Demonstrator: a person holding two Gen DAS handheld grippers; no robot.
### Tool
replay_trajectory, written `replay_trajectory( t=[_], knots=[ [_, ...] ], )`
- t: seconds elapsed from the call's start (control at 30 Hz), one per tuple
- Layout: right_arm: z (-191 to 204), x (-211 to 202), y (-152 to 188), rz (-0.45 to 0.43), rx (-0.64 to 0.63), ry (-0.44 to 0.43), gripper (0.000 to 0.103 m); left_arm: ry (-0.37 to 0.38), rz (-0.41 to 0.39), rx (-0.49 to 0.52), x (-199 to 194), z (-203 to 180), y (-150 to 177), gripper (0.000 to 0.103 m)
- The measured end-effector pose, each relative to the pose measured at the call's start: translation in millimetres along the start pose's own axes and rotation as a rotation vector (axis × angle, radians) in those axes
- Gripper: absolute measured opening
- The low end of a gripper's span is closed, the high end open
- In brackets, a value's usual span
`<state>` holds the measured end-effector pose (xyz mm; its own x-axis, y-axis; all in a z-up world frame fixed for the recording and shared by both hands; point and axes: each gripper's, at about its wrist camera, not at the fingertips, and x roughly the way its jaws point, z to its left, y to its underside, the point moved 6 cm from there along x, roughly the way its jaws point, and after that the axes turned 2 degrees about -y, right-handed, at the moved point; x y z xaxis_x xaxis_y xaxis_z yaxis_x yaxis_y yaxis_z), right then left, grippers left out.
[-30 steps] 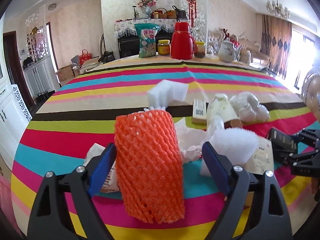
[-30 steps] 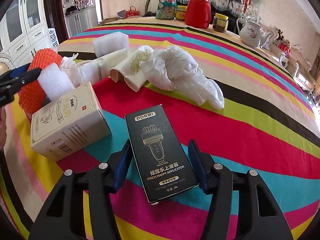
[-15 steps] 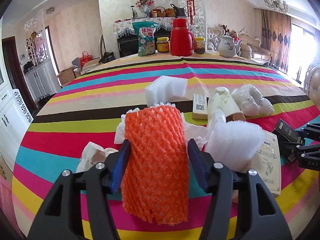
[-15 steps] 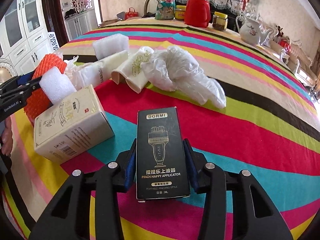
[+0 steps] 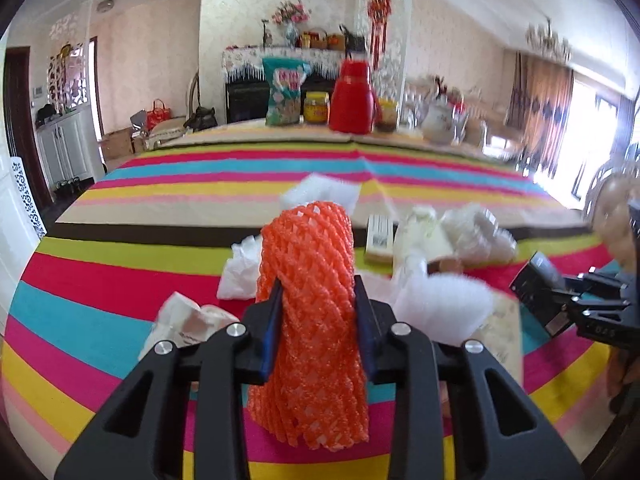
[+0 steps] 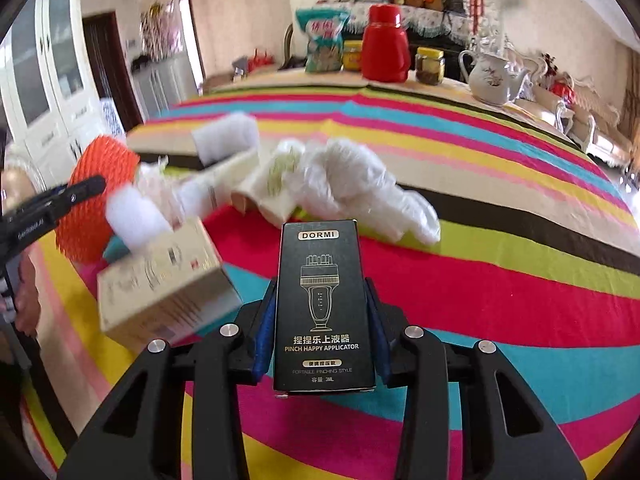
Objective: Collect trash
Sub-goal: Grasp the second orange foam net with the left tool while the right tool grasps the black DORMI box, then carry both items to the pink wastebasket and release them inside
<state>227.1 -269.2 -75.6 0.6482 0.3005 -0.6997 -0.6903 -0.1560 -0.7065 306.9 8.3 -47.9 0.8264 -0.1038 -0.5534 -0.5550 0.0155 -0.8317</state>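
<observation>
My left gripper point(image 5: 318, 312) is shut on an orange foam net sleeve point(image 5: 310, 312) and holds it upright above the striped tablecloth point(image 5: 120, 264). My right gripper point(image 6: 322, 312) is shut on a black DORMI box point(image 6: 322, 304), lifted off the cloth. The left gripper with the orange sleeve point(image 6: 96, 204) shows at the left of the right wrist view. The right gripper and black box point(image 5: 538, 292) show at the right of the left wrist view. More trash lies in a pile: white foam pieces point(image 6: 224, 136), a beige carton point(image 6: 164, 284), paper cups point(image 6: 276, 184), a crumpled plastic bag point(image 6: 360, 188).
At the table's far edge stand a red thermos point(image 5: 354, 98), a snack bag point(image 5: 284, 92), jars point(image 5: 316, 106) and a white teapot point(image 6: 494, 78). Crumpled paper point(image 5: 180, 320) lies left of the sleeve. White cabinets point(image 6: 44, 80) stand to the left.
Both grippers closed, the left on the orange sleeve and the right on the black box, and both objects have risen off the cloth. The views are blurred by motion.
</observation>
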Motion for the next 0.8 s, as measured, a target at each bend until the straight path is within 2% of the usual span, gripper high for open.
replay_trajectory(
  t=[0.37,0.5,0.8],
  knots=[
    [-2.9,-7.5,-7.6,-0.081,0.024,0.035,0.038,0.042,-0.144,-0.024,-37.5,0.2,-15.7,0.031],
    [6.9,-14.1,-10.7,-0.117,0.003,0.026,0.038,0.019,-0.154,-0.002,-41.7,-0.6,-15.8,0.031],
    [22.7,-5.9,-9.6,-0.112,-0.038,0.044,0.038,-0.017,-0.163,0.028,-41.6,-6.4,-16.5,0.031]
  ],
)
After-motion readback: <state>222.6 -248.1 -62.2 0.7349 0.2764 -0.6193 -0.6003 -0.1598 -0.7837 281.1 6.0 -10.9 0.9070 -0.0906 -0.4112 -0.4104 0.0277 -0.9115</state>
